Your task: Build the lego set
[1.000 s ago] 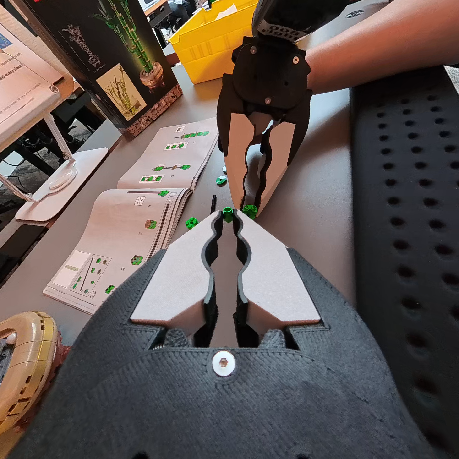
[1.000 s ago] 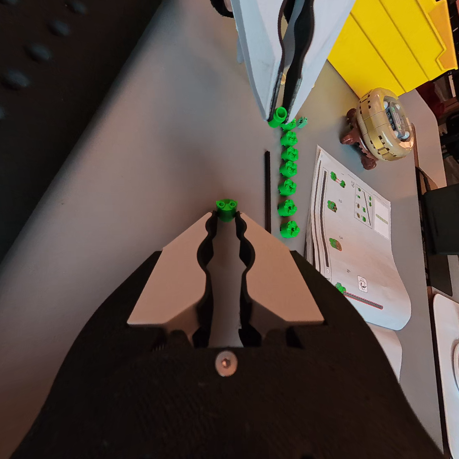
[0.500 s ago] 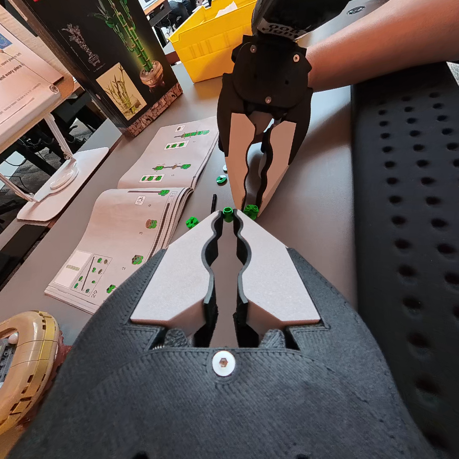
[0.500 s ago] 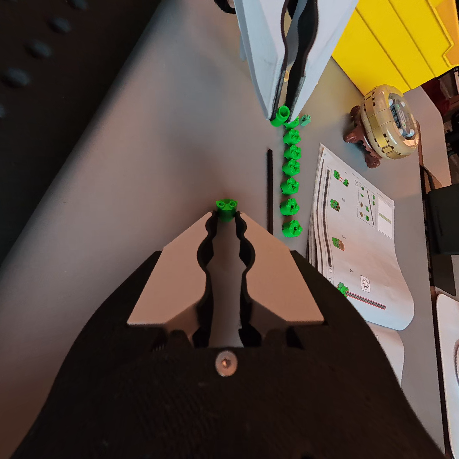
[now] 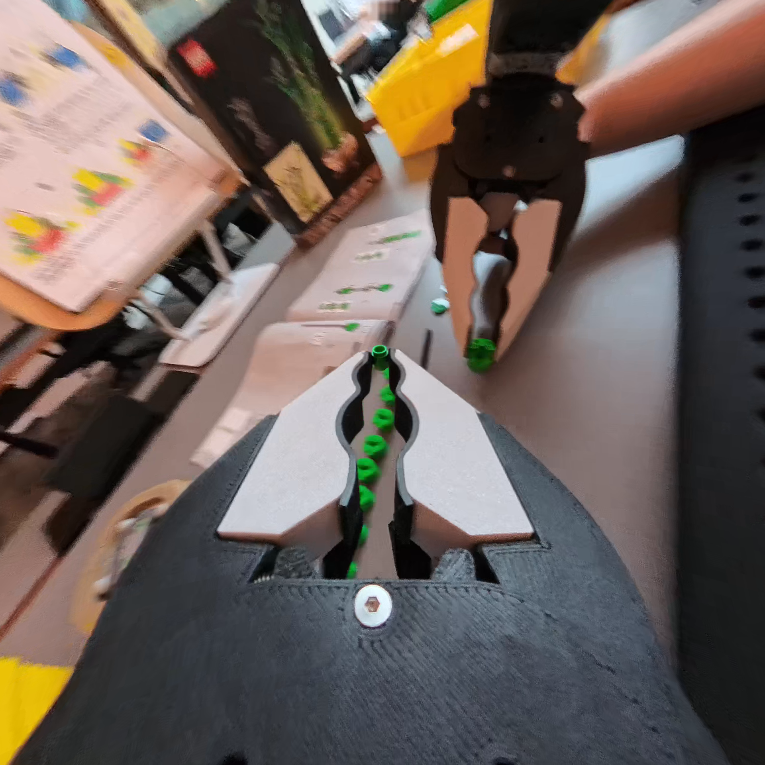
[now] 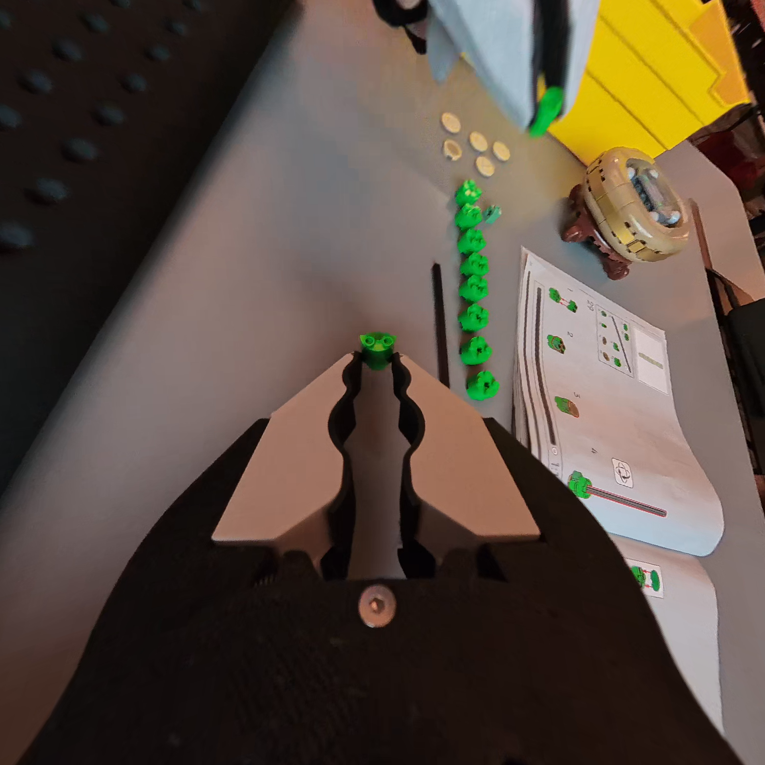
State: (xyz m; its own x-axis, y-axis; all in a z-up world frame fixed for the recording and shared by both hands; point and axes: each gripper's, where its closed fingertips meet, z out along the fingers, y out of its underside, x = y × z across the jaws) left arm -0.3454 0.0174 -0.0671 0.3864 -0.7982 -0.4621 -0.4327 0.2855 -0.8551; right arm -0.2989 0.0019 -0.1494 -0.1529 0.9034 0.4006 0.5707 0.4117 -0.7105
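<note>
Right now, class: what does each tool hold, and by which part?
Left tool: small green peg, pinched at its lower end. Right tool: green round brick, gripped by its sides.

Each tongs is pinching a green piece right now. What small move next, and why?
Probably bring the left tongs back toward the right tongs. The left grips a small green round peg lifted above the row of green round bricks; the right holds a green two-stud brick low over the grey table. The pieces are apart, unjoined.

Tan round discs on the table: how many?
5 tan discs, clustered on the table beyond the green row's far end: three farther, two nearer. The left gripper overhead may hide more.
</note>
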